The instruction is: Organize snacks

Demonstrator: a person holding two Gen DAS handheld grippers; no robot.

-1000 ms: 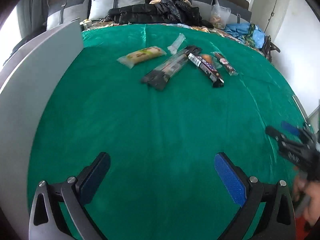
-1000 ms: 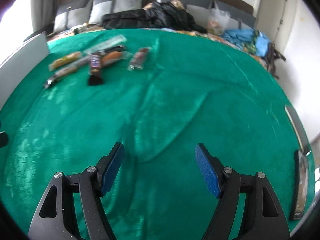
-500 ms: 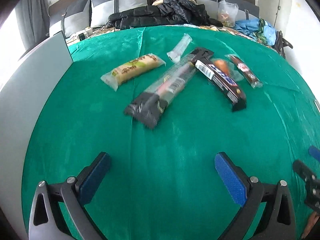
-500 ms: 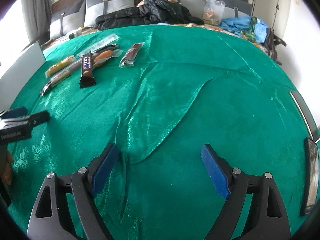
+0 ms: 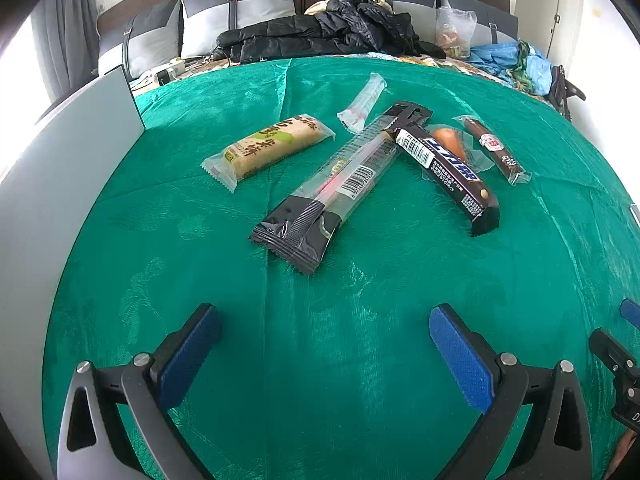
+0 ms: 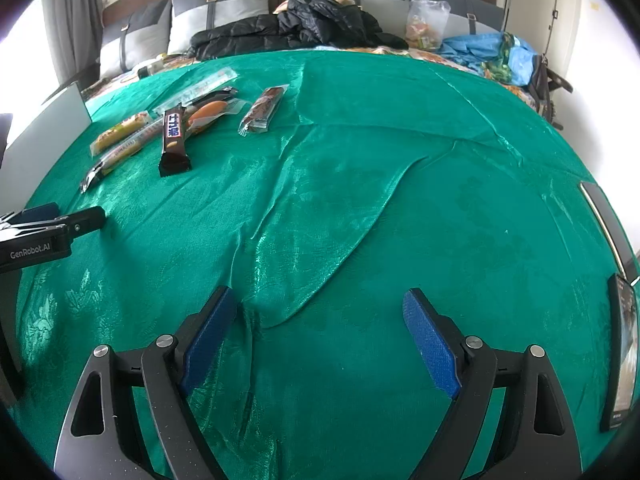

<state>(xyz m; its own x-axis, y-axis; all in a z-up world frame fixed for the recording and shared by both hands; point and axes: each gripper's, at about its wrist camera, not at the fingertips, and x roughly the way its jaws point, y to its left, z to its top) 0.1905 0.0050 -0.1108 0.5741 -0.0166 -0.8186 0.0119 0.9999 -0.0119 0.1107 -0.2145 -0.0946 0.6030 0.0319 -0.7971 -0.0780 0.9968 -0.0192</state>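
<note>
Several wrapped snacks lie in a cluster on the green cloth (image 5: 320,360). Ahead of my left gripper (image 5: 324,320) are a long clear packet with black ends (image 5: 340,184), a yellow-green cake bar (image 5: 268,146), a dark chocolate bar (image 5: 448,168), an orange sausage packet (image 5: 450,142), a brown stick (image 5: 496,148) and a small clear tube (image 5: 362,102). The left gripper is open, with only cloth between its fingers. My right gripper (image 6: 316,308) stands open over a fold in the cloth. From there the chocolate bar (image 6: 173,140) is far left, and the left gripper (image 6: 60,220) shows at the left edge.
A pale grey panel (image 5: 60,180) stands along the left side. Behind the cloth are pillows, a black jacket (image 5: 328,36), a clear plastic bag (image 5: 454,32) and blue fabric (image 6: 496,52). A dark flat object (image 6: 620,360) lies at the right edge. A raised crease (image 6: 320,240) crosses the cloth.
The left gripper has moved forward toward the snacks, which now look larger and nearer. The right gripper's jaws have widened. The left gripper has come into the right wrist view.
</note>
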